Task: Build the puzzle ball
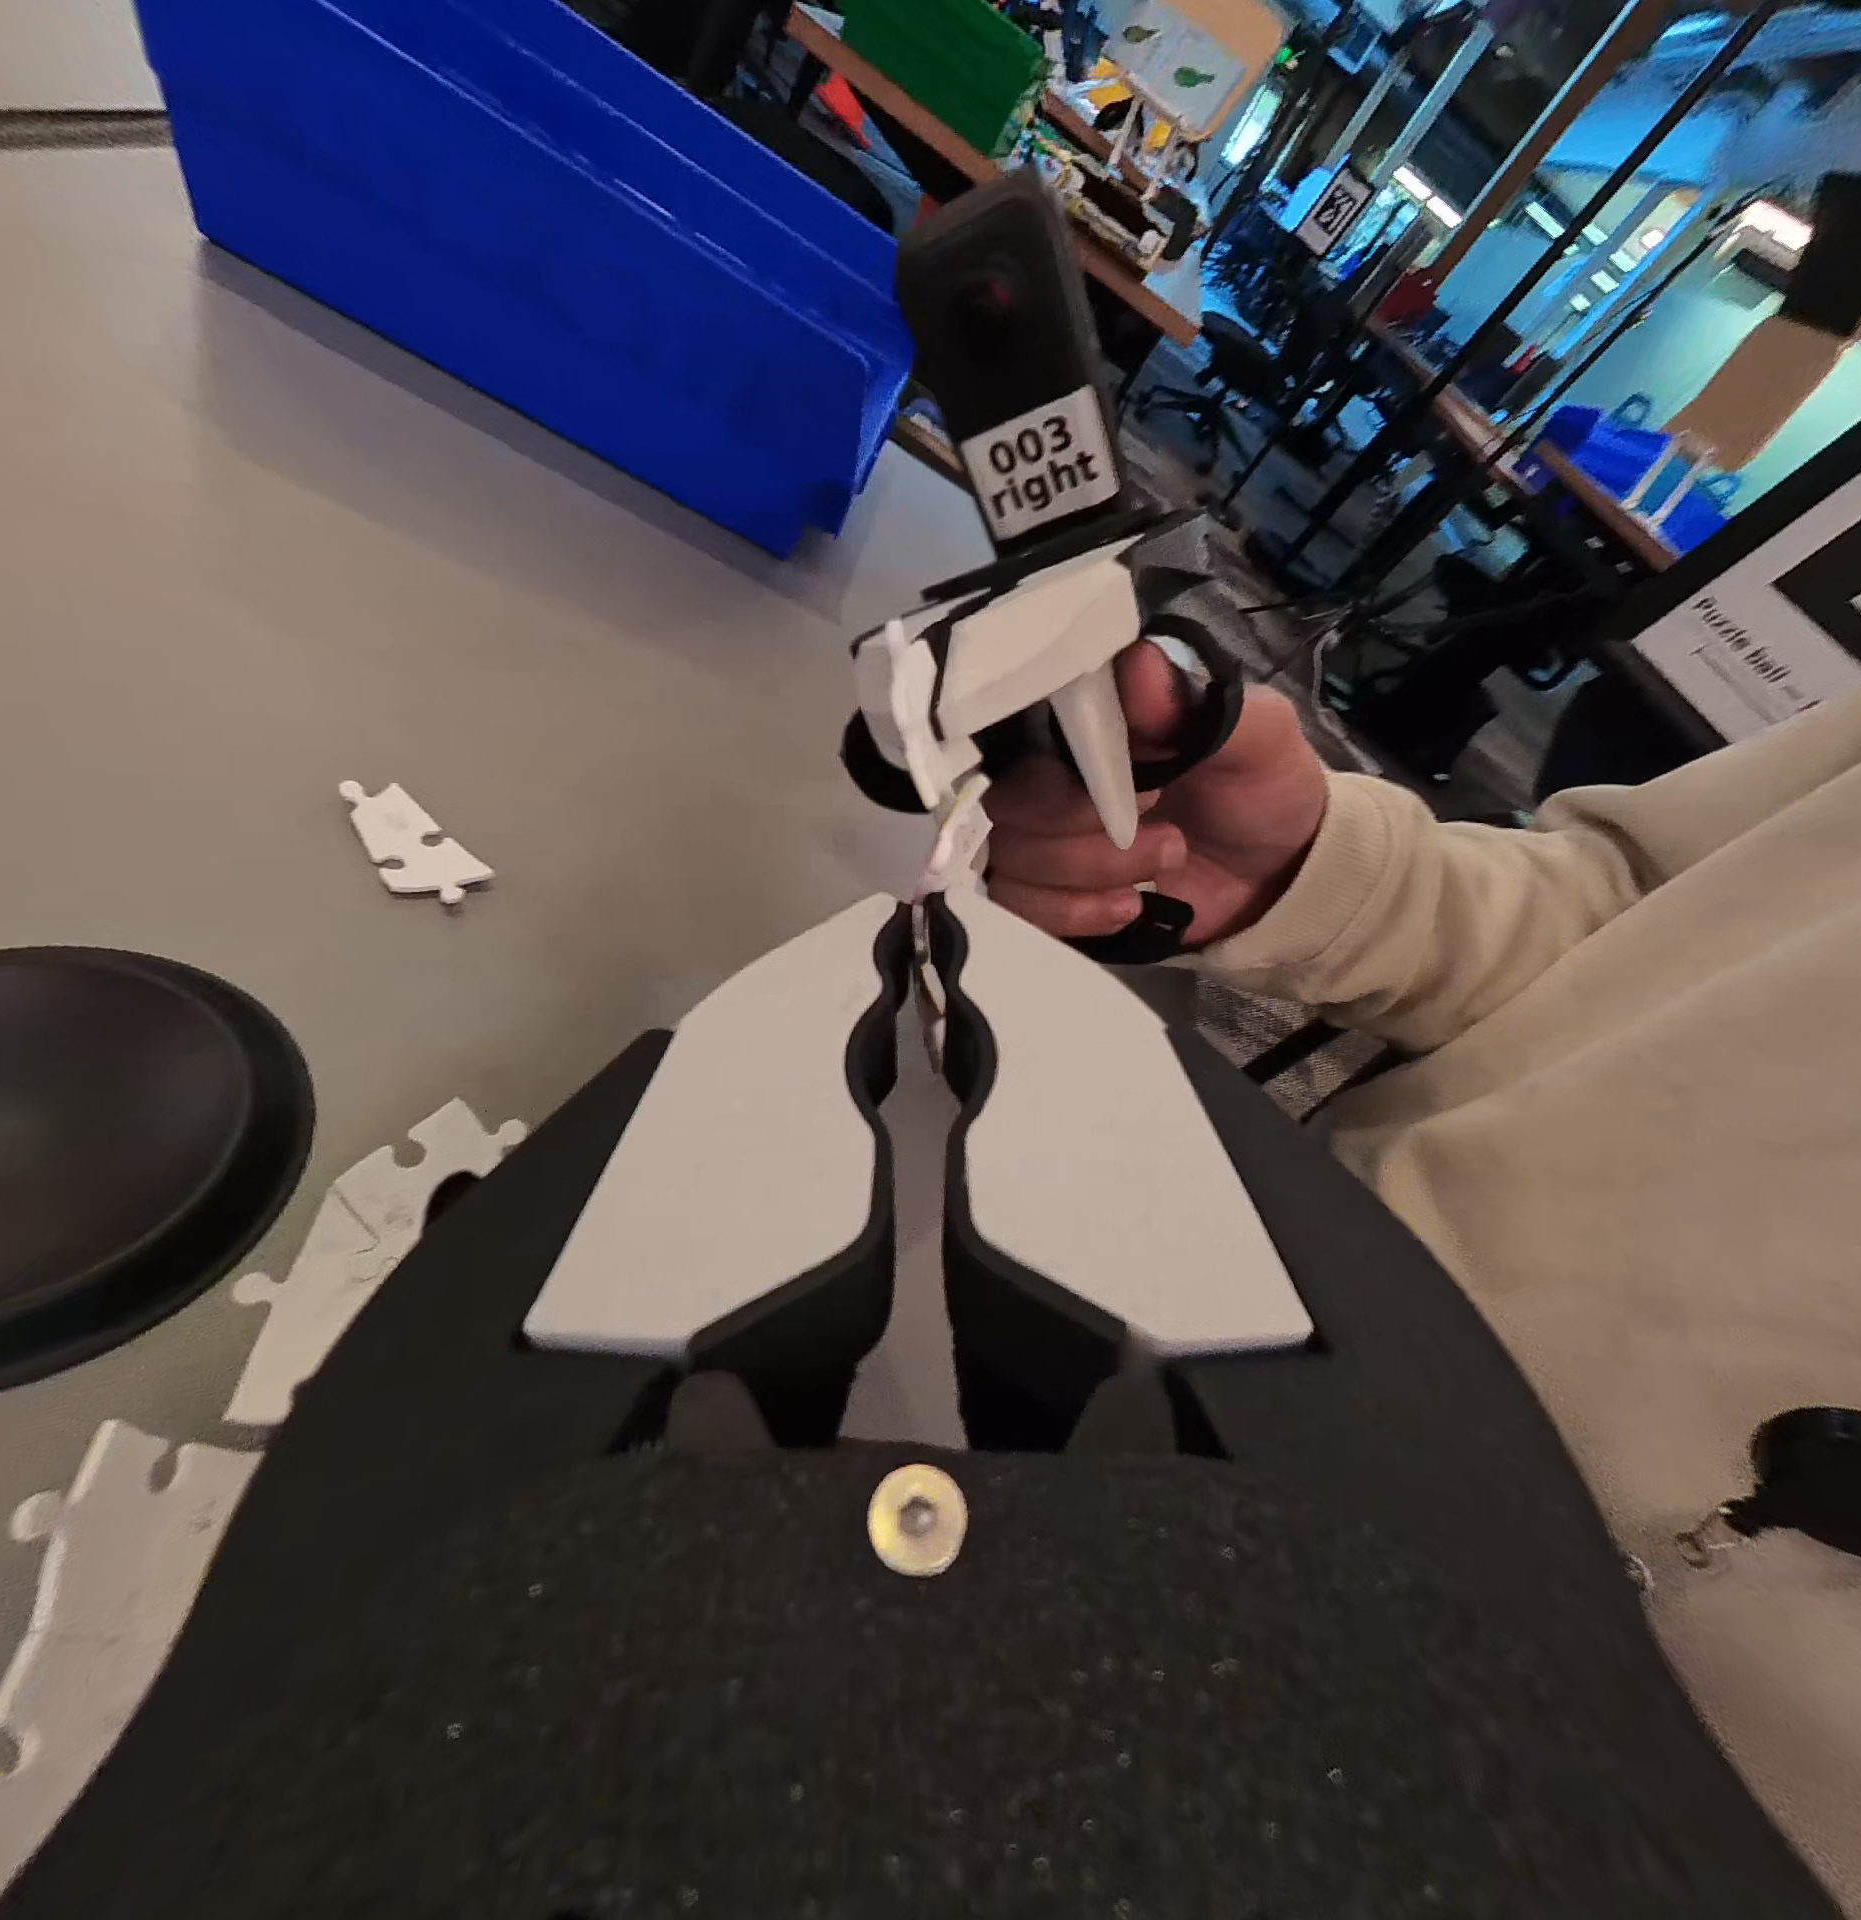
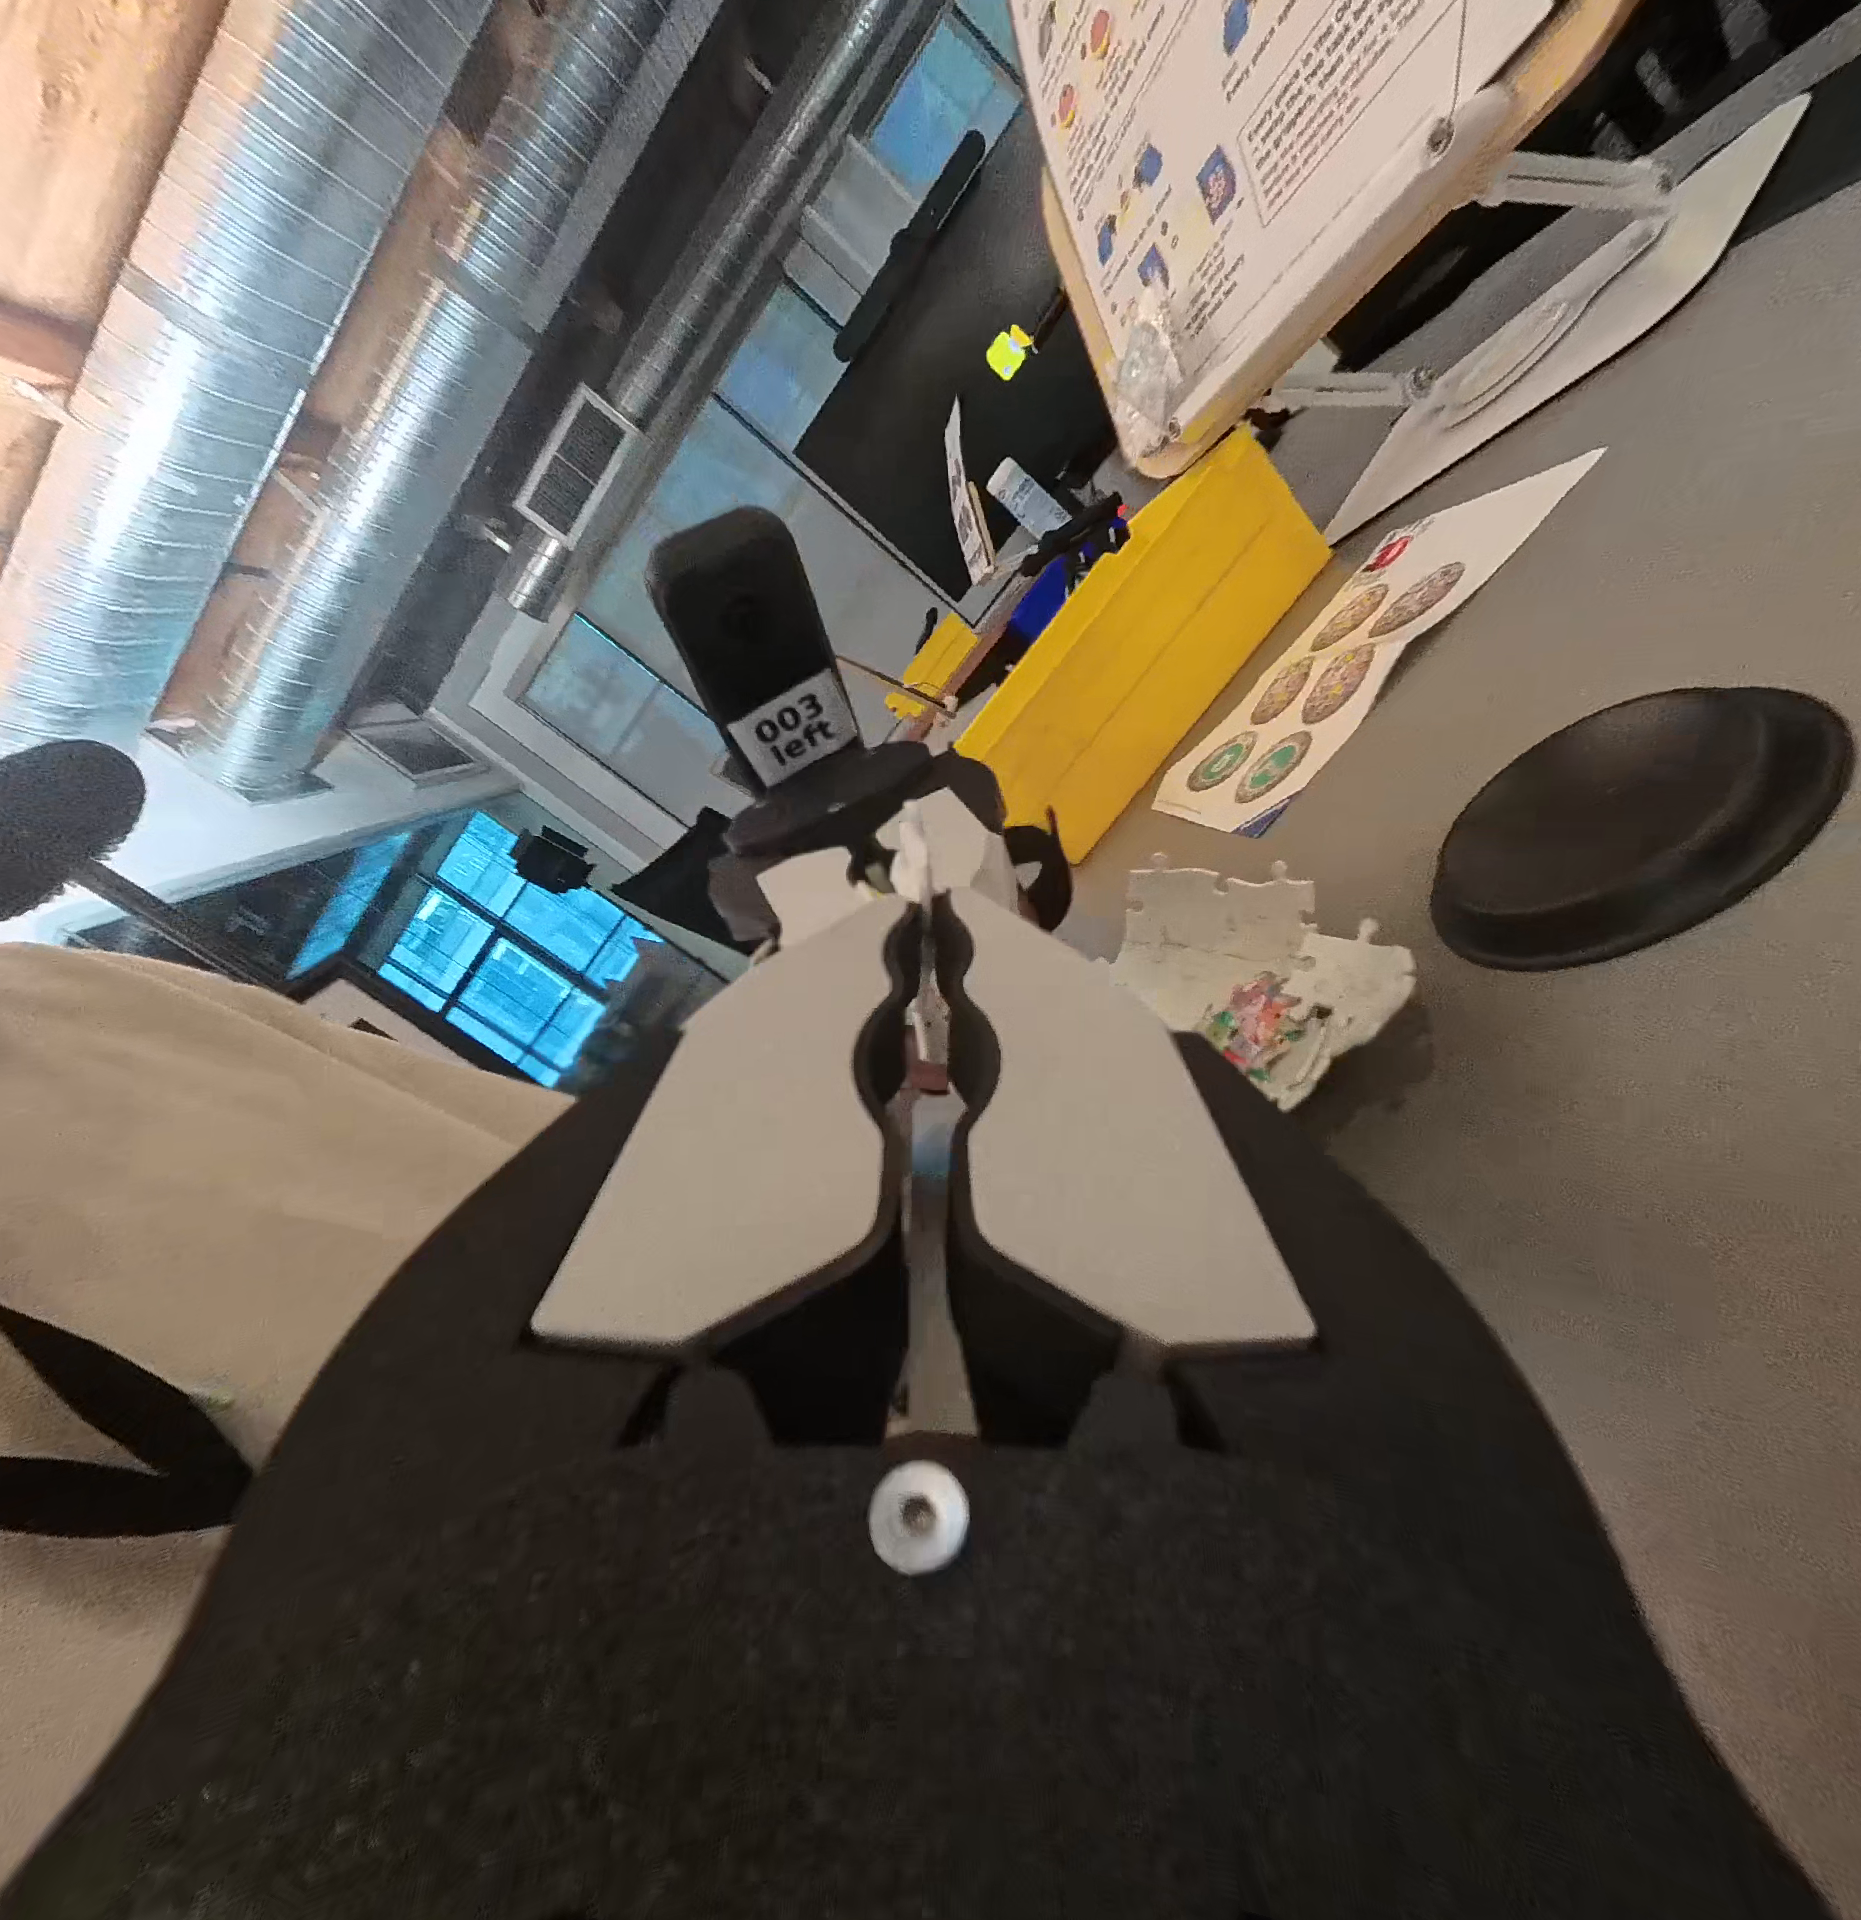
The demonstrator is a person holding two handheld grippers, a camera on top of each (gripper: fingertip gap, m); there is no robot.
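Two tongs meet tip to tip: left tongs (image 1: 924,940) and right tongs (image 2: 926,925) each pinching a thin puzzle piece (image 1: 928,997) edge-on at twelve o'clock, above the surface (image 1: 282,644). Light, bendable card, probably; hold near tabs.

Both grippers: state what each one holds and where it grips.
Left gripper and right gripper are each shut on a thin, edge-on puzzle piece at their fingertips, meeting tip to tip. Whether they share one piece cannot be told.
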